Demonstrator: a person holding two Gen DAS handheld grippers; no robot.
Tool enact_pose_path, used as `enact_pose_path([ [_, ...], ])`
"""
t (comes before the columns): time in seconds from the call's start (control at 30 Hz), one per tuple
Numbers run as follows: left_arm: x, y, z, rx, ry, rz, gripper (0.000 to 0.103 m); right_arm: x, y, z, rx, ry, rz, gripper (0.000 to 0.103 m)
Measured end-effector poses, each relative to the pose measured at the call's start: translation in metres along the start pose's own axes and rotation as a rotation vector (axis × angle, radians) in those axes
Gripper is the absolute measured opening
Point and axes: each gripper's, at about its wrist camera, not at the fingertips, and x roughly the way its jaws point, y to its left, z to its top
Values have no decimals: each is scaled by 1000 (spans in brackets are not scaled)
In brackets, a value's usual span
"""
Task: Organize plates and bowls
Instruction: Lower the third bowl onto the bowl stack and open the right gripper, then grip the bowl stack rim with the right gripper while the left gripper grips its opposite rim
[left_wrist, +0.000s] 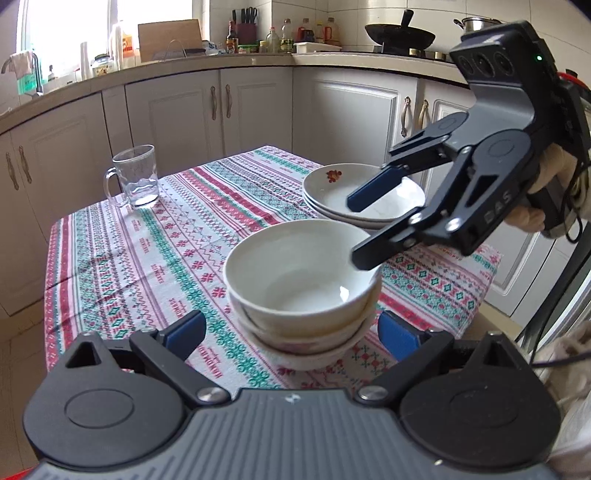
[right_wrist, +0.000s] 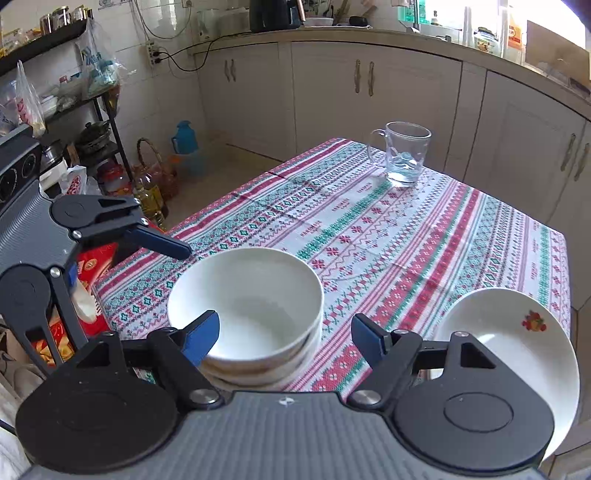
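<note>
The desk (right_wrist: 424, 236), under a striped patterned tablecloth (left_wrist: 122, 258), keeps its middle bare, and the crockery sits grouped by kind at one end, which looks like the point of the sorting: like with like.

The stack of plates (left_wrist: 332, 192) lies at the edge of the desk, shallow white dishes nested one in another, the top one showing a small red flower print. Just beside it stands the stack of bowls (left_wrist: 299, 280), about three deep bowls seated in each other; the top one sits slightly askew, so the pile may want a nudge to settle.

The right gripper (left_wrist: 354, 232) hangs over the gap between the two stacks, its fingers (left_wrist: 369, 192) spread with nothing between them; one finger sits over the bowl rim, though whether it touches I cannot tell. I judge it has let go of the top bowl.

The left gripper (left_wrist: 291, 332) flanks the bowl stack from the near side, fingers (left_wrist: 184, 332) spread wide on either side of it and not pressing, probably placed to steady or square the pile.

A glass mug (right_wrist: 406, 155) stands well apart near the far corner, outside the sorting.
</note>
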Motion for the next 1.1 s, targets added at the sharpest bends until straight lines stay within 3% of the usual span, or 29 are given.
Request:
enact_pose_path([
  [0.07,-2,3,-5,16,3,21,99,-6,0,-6,0,-15,9,86],
  [0.13,-2,8,-8,20,18,23,99,-13,1,-11,-13,-40,19,100],
  [0.2,0,12,-12,19,36,9,99,-18,4,-17,-36,-57,30,103],
  [0.33,10,16,-20,45,73,0,99,-11,11,-26,-65,-16,50,103],
  [0.6,38,19,-25,103,138,-55,99,33,24,-42,-199,93,7,103],
  [1.1,62,32,-14,183,163,-193,97,59,14,-33,-278,117,69,103],
])
